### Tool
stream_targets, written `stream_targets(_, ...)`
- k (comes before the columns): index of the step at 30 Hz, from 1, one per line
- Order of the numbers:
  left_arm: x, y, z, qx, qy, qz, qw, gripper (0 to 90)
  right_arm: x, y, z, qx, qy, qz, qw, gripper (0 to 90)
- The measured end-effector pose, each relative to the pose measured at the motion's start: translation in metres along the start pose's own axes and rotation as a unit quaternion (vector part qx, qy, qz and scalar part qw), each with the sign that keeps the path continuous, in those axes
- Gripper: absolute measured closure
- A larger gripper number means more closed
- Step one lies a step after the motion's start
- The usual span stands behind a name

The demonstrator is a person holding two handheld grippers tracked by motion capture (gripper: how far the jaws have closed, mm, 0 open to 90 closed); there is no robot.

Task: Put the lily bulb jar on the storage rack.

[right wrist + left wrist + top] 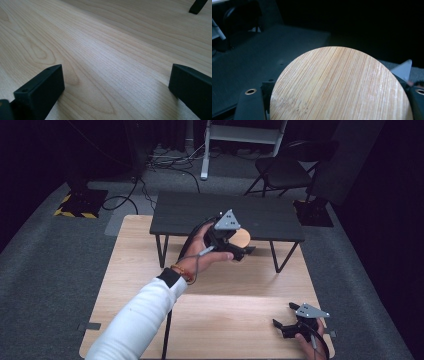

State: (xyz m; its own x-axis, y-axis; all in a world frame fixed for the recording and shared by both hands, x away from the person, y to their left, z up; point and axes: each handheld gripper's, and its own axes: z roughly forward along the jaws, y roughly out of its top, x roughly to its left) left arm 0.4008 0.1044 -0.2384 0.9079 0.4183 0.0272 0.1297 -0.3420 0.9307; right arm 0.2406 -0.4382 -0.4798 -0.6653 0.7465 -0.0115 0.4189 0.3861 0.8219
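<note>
A round bamboo disc [243, 238] is held up in the air above the near edge of a small black table [190, 212]. My left gripper [244, 251] is shut on the disc, held by a hand in a white sleeve. In the left gripper view the disc [339, 82] lies flat across the left gripper [334, 110], with a black jaw at each side of its lower edge. My right gripper [284, 326] rests on the light wooden table [225, 320] at the near right corner. In the right gripper view, the right gripper [115, 82] stands open with bare wood between its jaws.
The black table stands on the far half of the wooden table; one of its legs [197, 6] is in the right gripper view. A black chair [285, 167] and a white frame [240, 135] stand on the grey floor behind. Cables trail on the floor at the back left.
</note>
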Motion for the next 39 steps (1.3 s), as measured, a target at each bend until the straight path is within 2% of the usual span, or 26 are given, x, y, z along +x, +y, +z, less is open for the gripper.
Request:
stream_targets(2,0.009,0.008,0.003,-0.007,-0.003,-0.015,0.9999,25.5,0.000,0.000,0.000,0.000,0.000,0.000,1.0000,0.0)
stream_targets(5,0.020,0.019,0.008,-0.009,0.003,-0.018,0.9998,25.5,0.000,0.000,0.000,0.000,0.000,0.000,1.0000,0.0)
stream_targets(11,0.036,0.030,0.026,-0.010,0.018,-0.022,0.9996,25.4,0.001,0.000,0.000,0.000,-0.001,0.000,1.0000,0.0)
stream_targets(13,0.041,0.034,0.032,-0.005,0.023,-0.016,0.9996,25.4,0.001,0.000,0.000,0.000,-0.001,0.000,1.0000,0.0)
stream_targets(15,0.046,0.033,0.039,-0.012,0.028,-0.020,0.9993,25.4,0.001,0.000,0.000,0.000,-0.002,0.001,1.0000,0.0)
stream_targets(19,0.056,0.033,0.052,-0.004,0.040,-0.023,0.9989,25.3,0.001,0.000,0.000,0.000,-0.001,0.001,1.0000,0.0)
stream_targets(26,0.065,0.031,0.073,0.019,0.046,-0.023,0.9985,25.3,0.001,0.000,0.000,0.000,0.000,0.000,1.0000,0.0)
stream_targets(30,0.067,0.029,0.082,0.037,0.053,-0.017,0.9978,25.3,0.001,0.000,0.000,0.000,0.000,0.000,1.0000,0.0)
stream_targets(36,0.070,0.024,0.087,0.035,0.056,-0.024,0.9976,25.2,0.001,0.000,0.000,0.000,0.000,0.000,1.0000,0.0)
stream_targets(38,0.073,0.021,0.088,0.031,0.049,-0.026,0.9980,24.6,0.001,0.000,0.000,0.000,0.000,0.000,1.0000,0.0)
stream_targets(39,0.074,0.021,0.088,0.029,0.044,-0.035,0.9980,21.1,0.001,0.000,0.000,0.000,0.000,0.000,1.0000,0.0)
